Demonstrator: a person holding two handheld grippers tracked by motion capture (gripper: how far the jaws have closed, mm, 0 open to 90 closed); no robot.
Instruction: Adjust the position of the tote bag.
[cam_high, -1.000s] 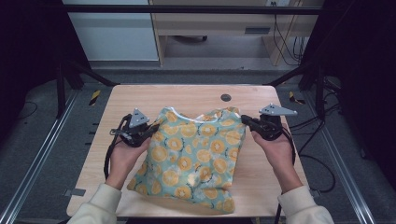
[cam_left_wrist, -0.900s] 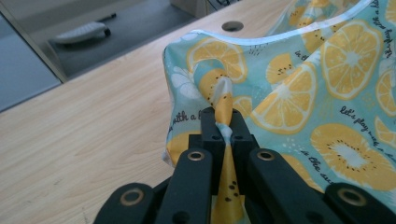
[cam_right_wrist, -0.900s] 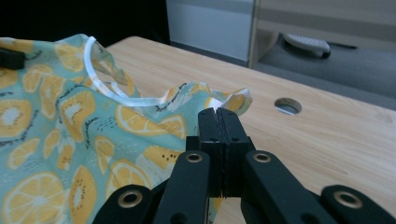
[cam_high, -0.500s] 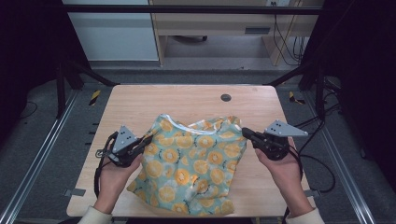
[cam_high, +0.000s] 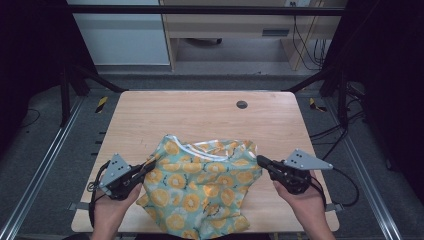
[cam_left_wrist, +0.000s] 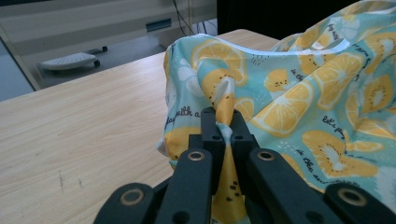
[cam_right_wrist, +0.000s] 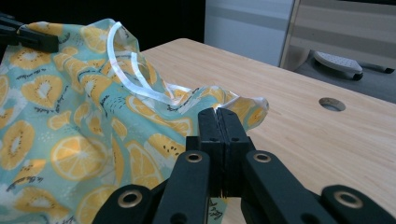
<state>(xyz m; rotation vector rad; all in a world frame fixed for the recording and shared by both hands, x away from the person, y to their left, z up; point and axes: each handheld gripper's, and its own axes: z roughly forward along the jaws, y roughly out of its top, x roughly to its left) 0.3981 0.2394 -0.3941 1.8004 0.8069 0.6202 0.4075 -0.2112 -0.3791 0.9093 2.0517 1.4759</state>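
Note:
A light-blue cloth printed with orange slices (cam_high: 202, 187) lies bunched on the near half of the wooden table (cam_high: 200, 117), its lower part hanging over the front edge. My left gripper (cam_high: 150, 165) is shut on the cloth's left edge; in the left gripper view a fold of the cloth (cam_left_wrist: 299, 93) is pinched between the black jaws of that gripper (cam_left_wrist: 223, 122). My right gripper (cam_high: 260, 160) is shut on the cloth's right edge, and the right gripper view shows that gripper (cam_right_wrist: 217, 116) clamped on the fabric (cam_right_wrist: 84, 116), with a white trim band (cam_right_wrist: 135, 74) curling near the top.
A round cable hole (cam_high: 242, 104) sits in the table's far right part. Metal frame rails (cam_high: 40, 170) run along both sides of the table. Cabinets (cam_high: 120, 35) and cables stand beyond the far edge.
Both grippers have drawn the cloth toward the near edge of the table. The cloth has crumpled and its lower part now hangs over the front.

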